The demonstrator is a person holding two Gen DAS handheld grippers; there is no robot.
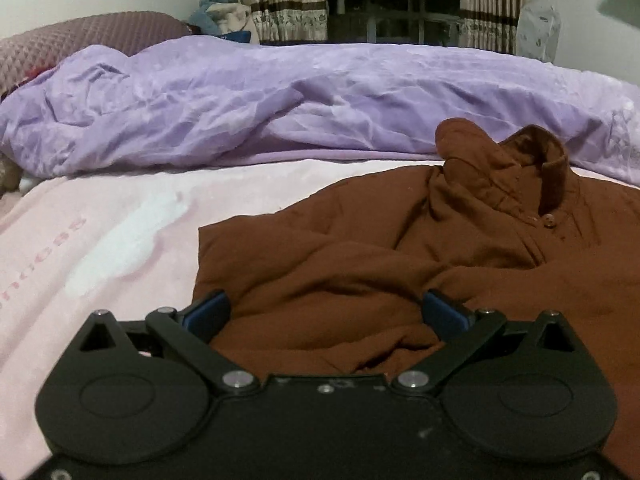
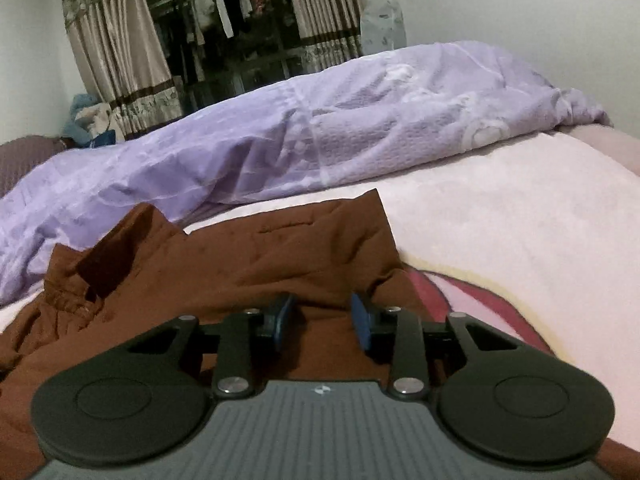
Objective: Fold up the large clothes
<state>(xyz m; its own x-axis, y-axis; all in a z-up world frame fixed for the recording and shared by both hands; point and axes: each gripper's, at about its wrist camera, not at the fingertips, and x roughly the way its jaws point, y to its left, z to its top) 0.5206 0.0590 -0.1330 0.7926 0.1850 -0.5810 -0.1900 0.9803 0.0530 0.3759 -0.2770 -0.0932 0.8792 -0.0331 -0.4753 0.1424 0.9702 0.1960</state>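
A brown collared shirt (image 1: 360,264) lies crumpled on the pink bed sheet (image 1: 120,220), its collar and a button toward the far right. My left gripper (image 1: 328,312) is low over the shirt's near left part. Its blue pads (image 1: 212,308) stand wide apart, with loose cloth bulging between them and neither pad pressing on it. In the right wrist view the shirt (image 2: 240,264) spreads left of centre. My right gripper (image 2: 320,320) hovers at its near right edge. A narrow gap remains between those fingers (image 2: 360,320), and brown cloth shows through it without being pinched.
A rumpled lilac duvet (image 1: 280,104) runs across the back of the bed, with a maroon pillow (image 1: 80,40) at the far left. Curtains (image 2: 120,60) and a dark window with hanging clothes stand behind. A bare stretch of pink sheet (image 2: 520,220) shows to the right of the shirt.
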